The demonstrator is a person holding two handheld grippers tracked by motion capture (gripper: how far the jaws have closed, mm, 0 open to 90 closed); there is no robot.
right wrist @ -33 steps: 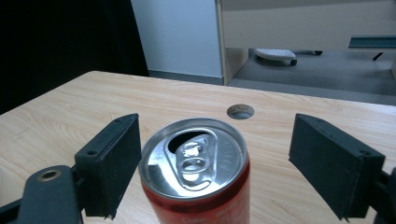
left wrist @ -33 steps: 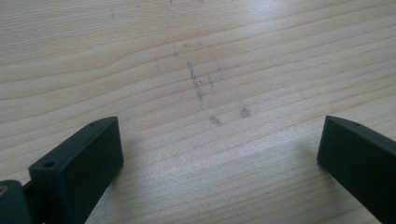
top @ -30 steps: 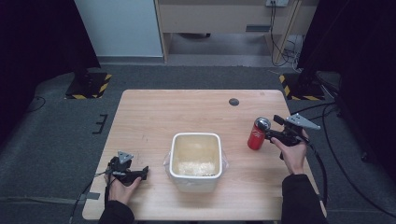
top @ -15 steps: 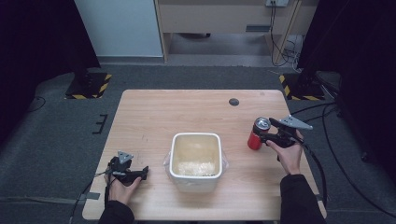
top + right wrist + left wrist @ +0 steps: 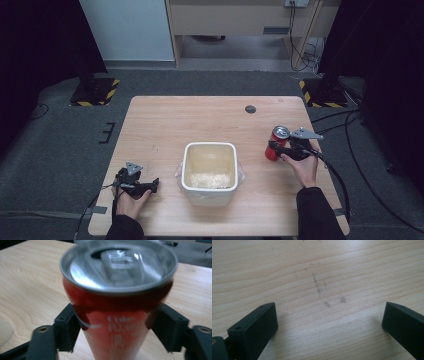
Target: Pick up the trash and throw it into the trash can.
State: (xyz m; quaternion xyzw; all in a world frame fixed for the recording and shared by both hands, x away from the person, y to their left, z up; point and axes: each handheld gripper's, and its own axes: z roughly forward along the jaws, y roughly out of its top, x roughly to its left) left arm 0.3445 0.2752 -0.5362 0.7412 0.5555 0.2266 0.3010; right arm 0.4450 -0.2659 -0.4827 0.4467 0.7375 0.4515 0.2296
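Where the right tool [image 5: 117,325] grips, red can [image 5: 117,315] upright.

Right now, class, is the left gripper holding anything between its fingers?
No: the left gripper has its fingers wide apart over bare table.

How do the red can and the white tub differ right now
The red can is tall, narrow and round; the white tub is broad and squarish. The can sits between the right gripper jaws, which have just closed on it; the tub stands untouched at the middle. Both stand upright on the wooden table.
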